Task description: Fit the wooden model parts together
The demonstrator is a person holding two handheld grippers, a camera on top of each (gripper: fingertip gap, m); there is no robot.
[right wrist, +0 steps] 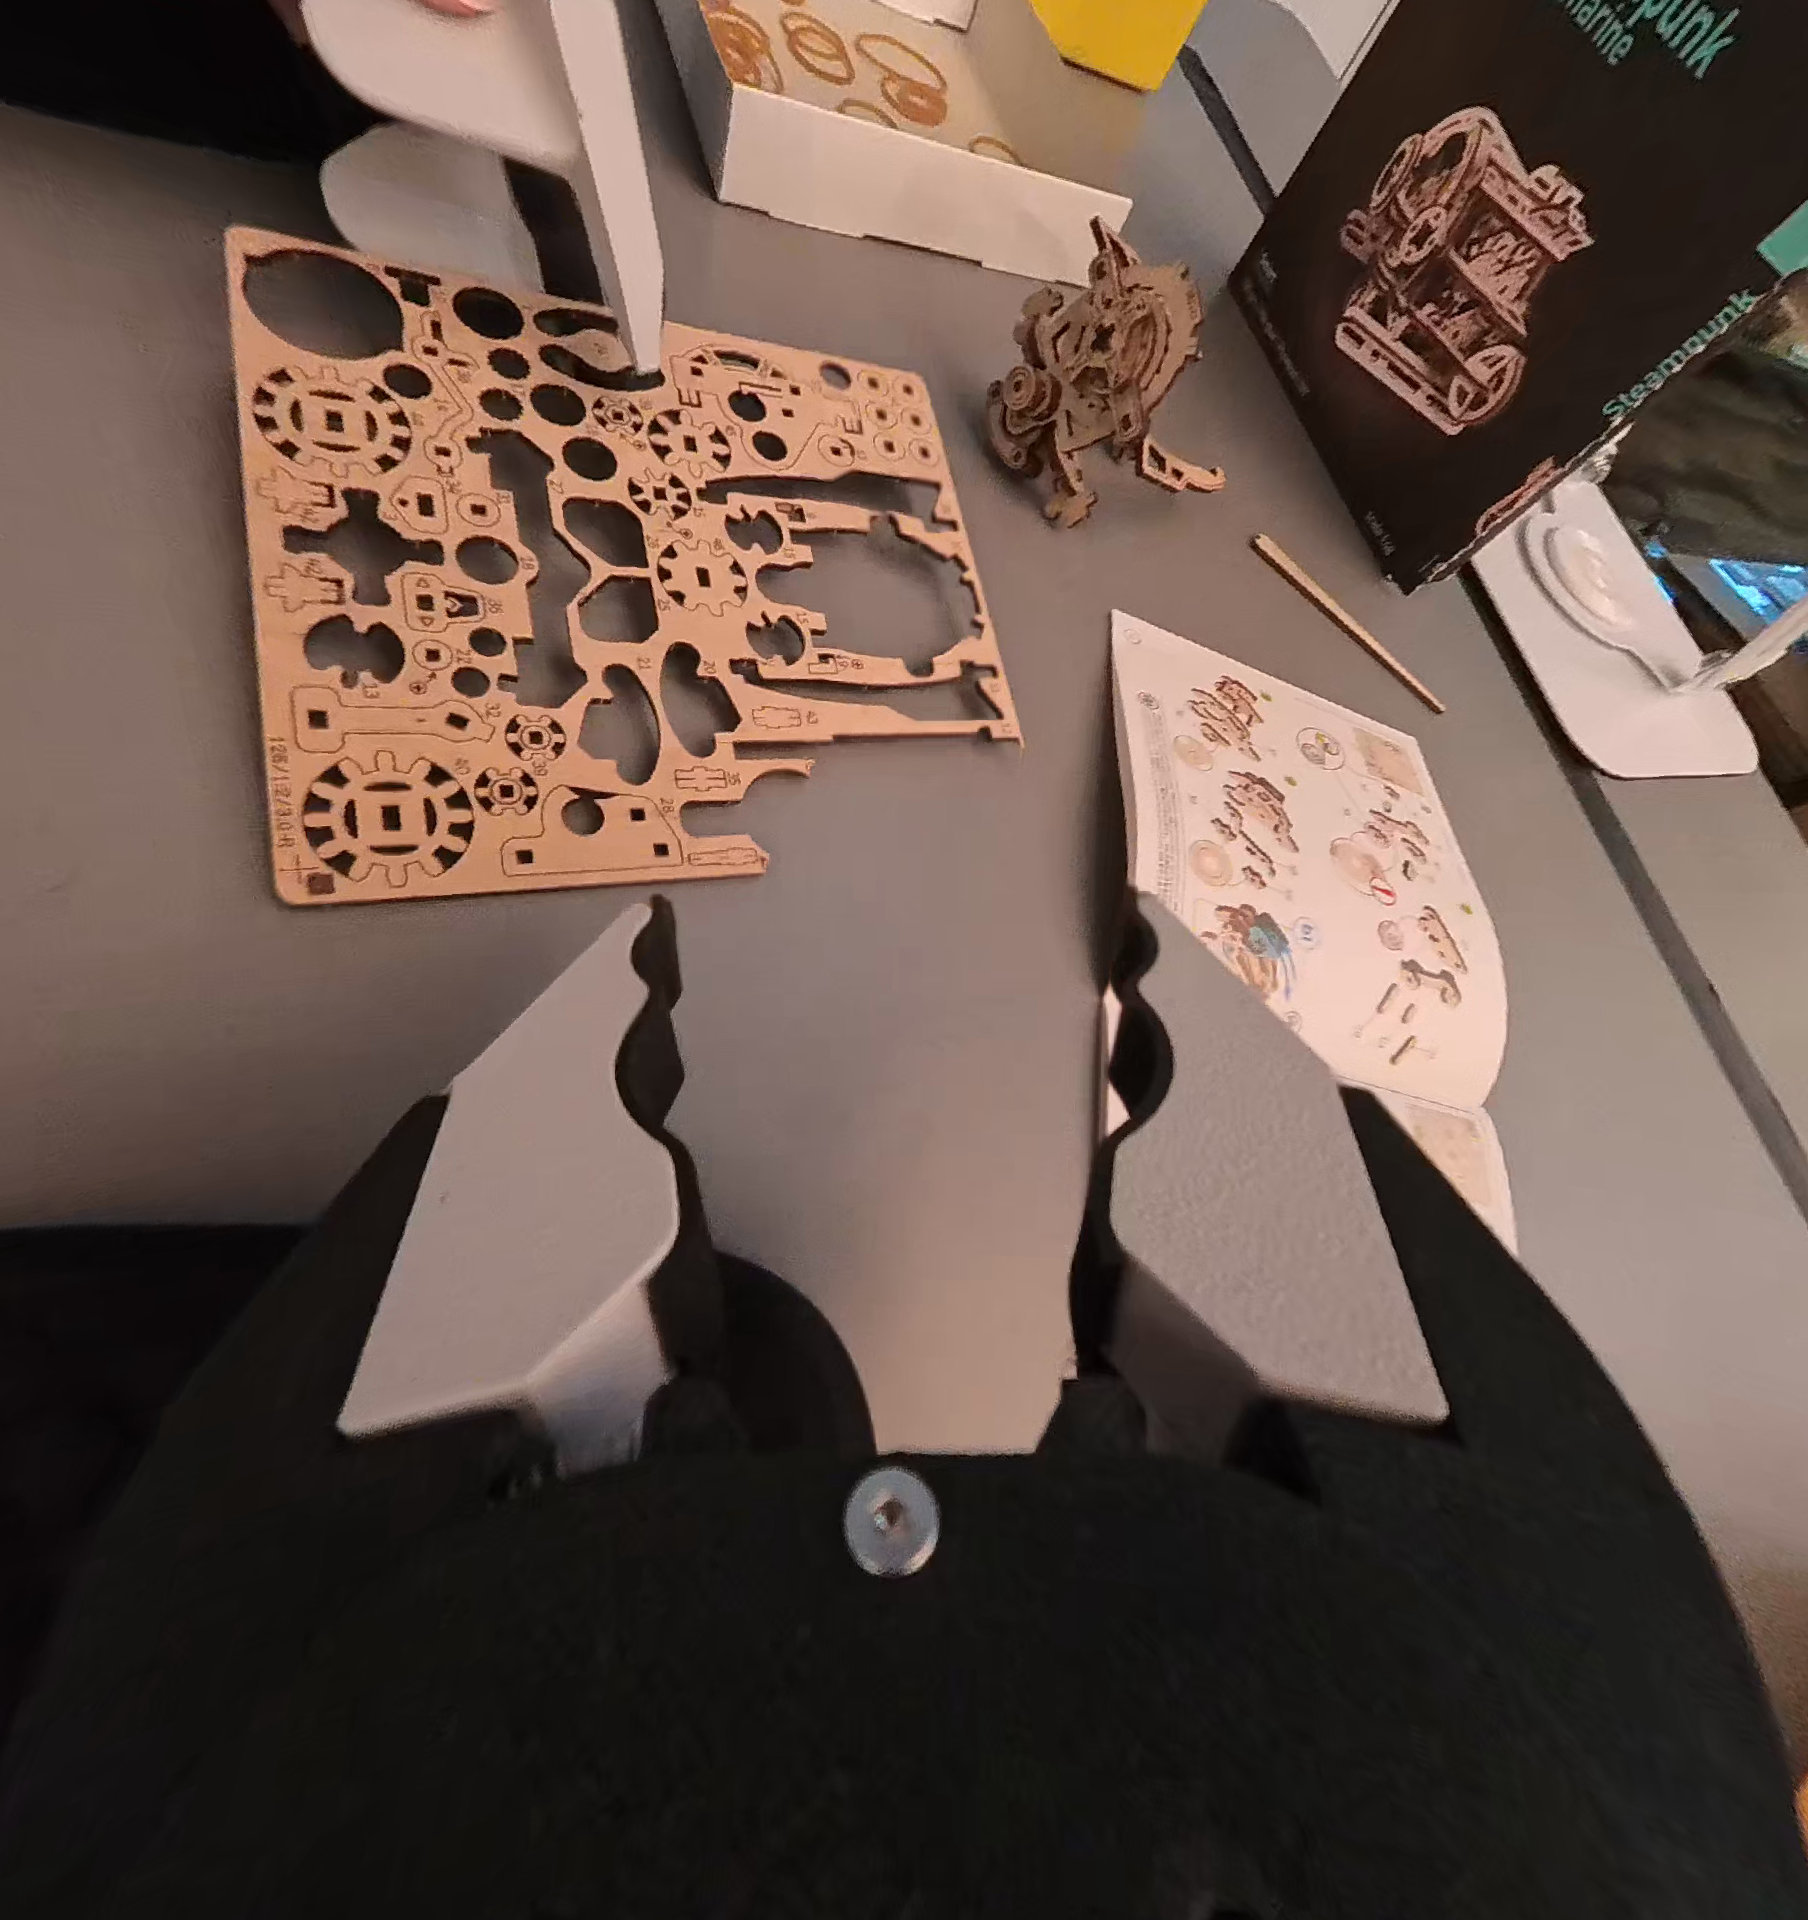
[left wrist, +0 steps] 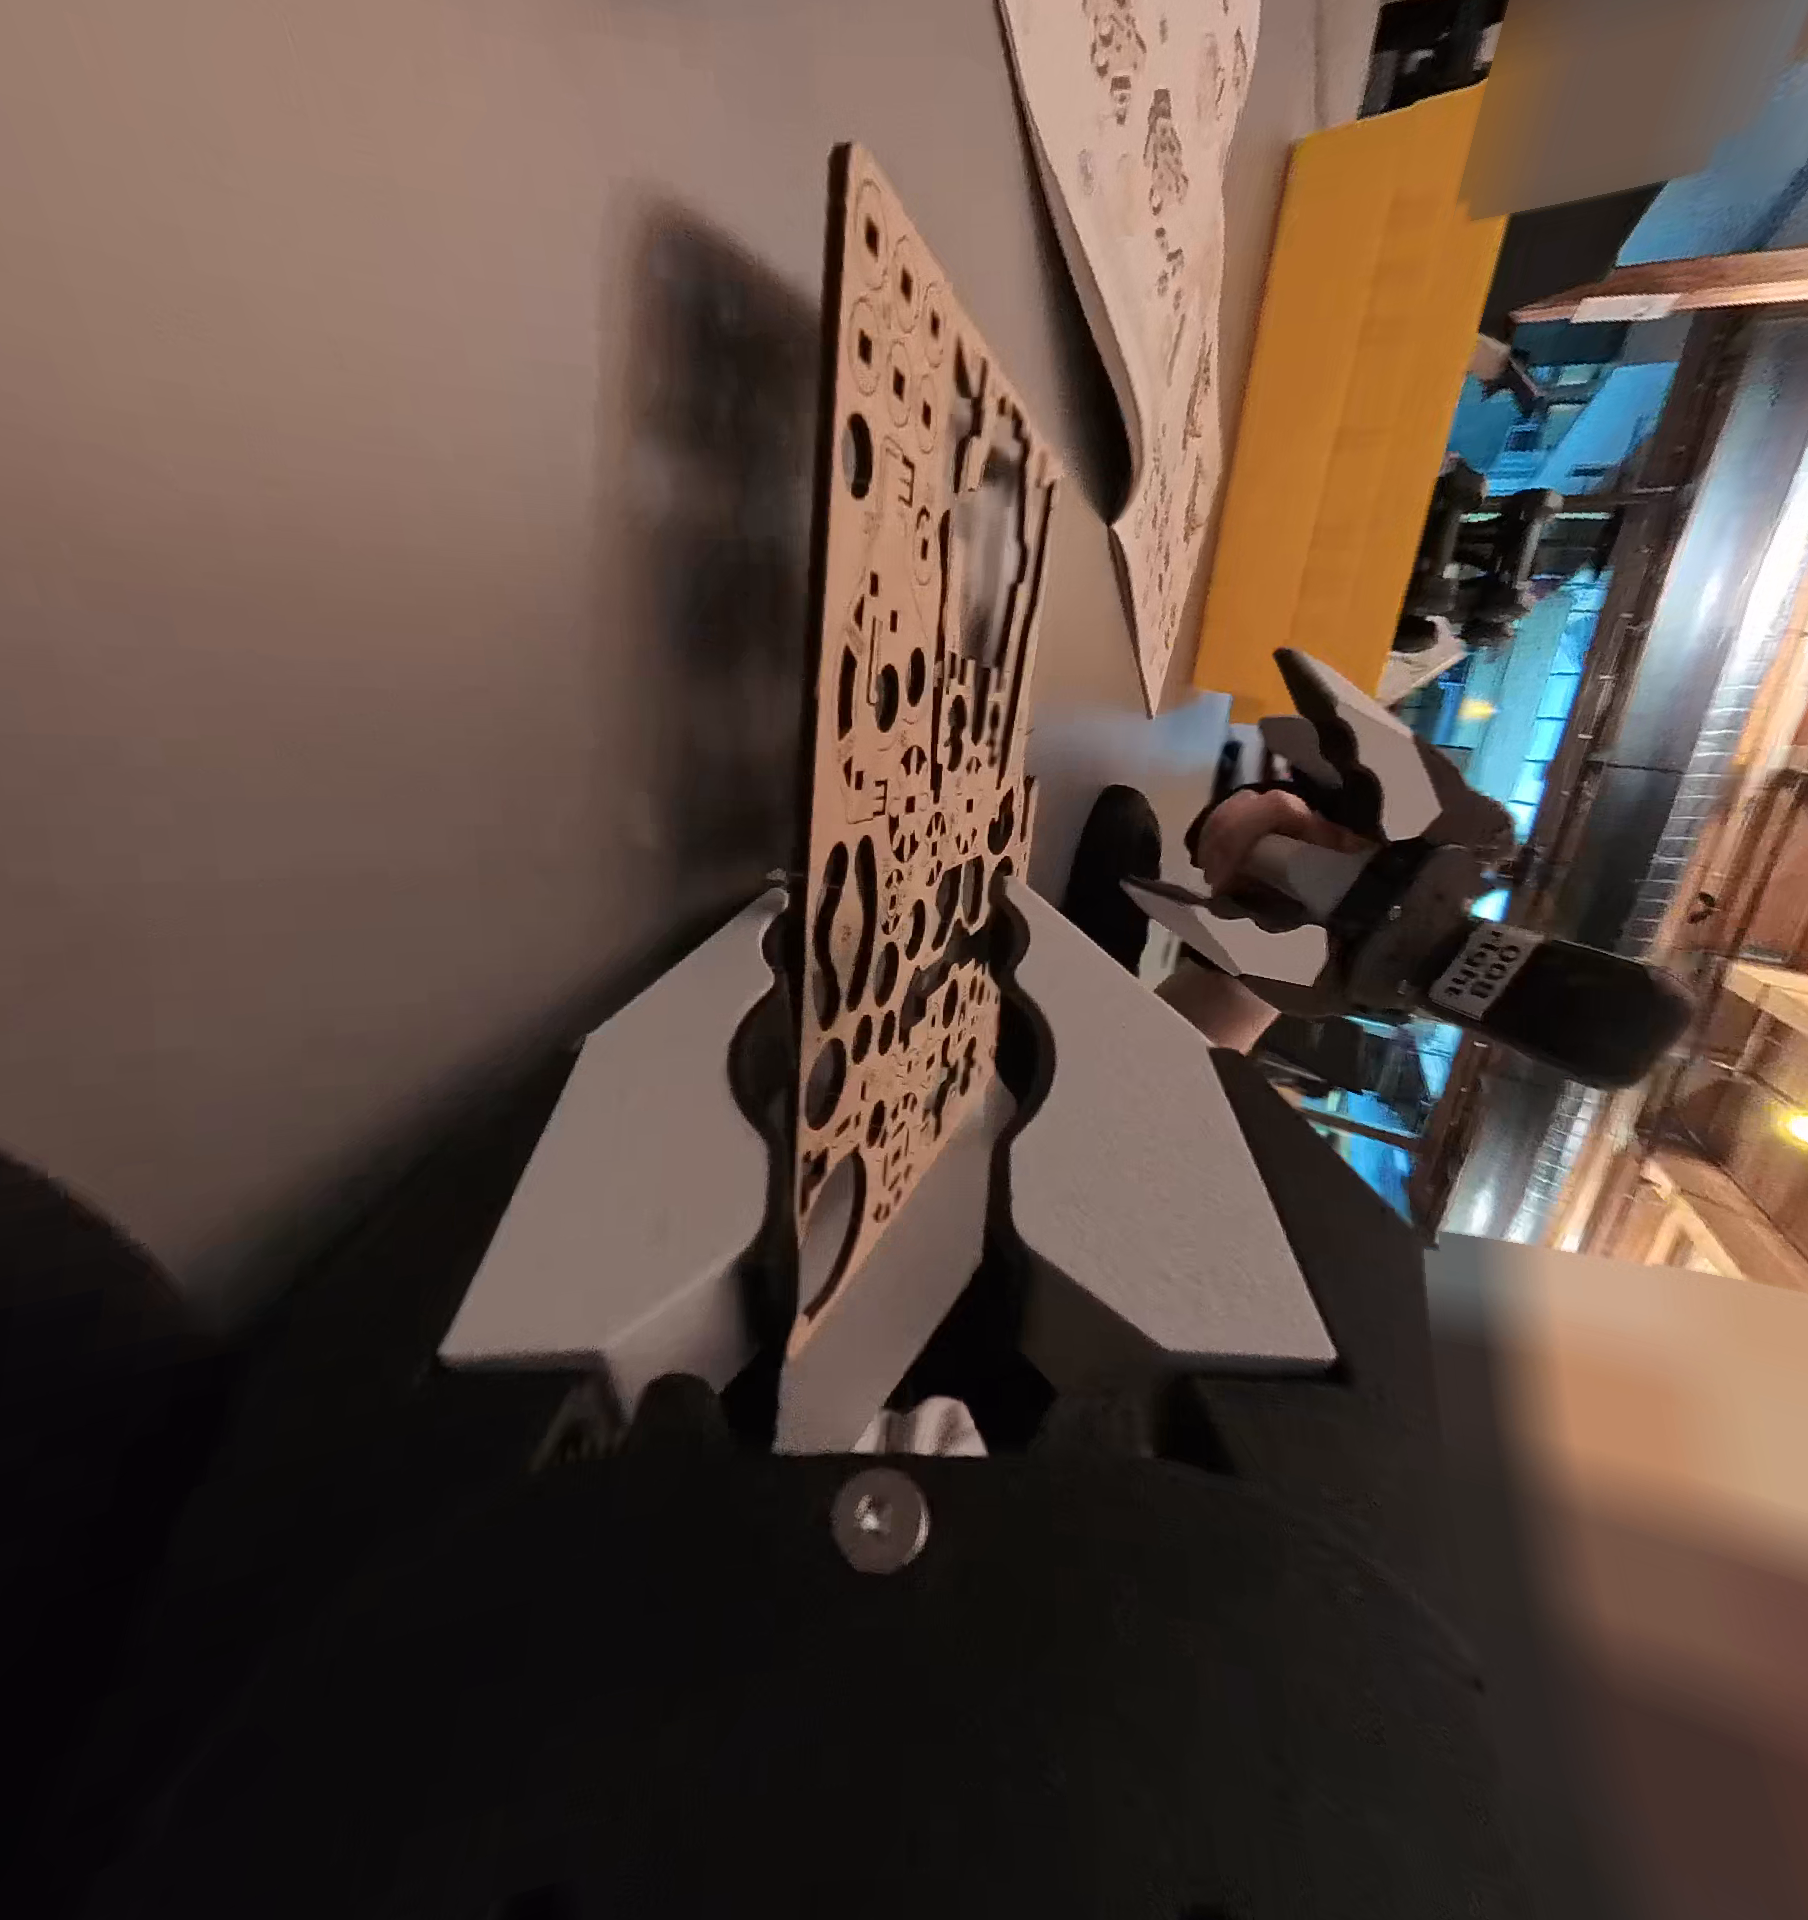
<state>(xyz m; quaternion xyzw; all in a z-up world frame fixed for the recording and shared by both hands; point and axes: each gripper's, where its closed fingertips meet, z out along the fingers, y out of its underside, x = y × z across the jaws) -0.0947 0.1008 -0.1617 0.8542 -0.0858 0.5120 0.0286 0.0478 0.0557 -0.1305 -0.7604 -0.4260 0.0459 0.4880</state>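
Wooden sheet [right wrist: 609, 582] bears engraved numbers.

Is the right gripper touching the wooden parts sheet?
Apart. In the right wrist view, the right gripper hangs open with bare grey table between its fingers, and the wooden parts sheet lies beyond its fingertips with a strip of table between.

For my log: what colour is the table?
Plain grey table, clearest in the right wrist view.

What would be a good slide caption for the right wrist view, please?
Open right claw hovers over the grey table between the wooden parts sheet and the instruction booklet.
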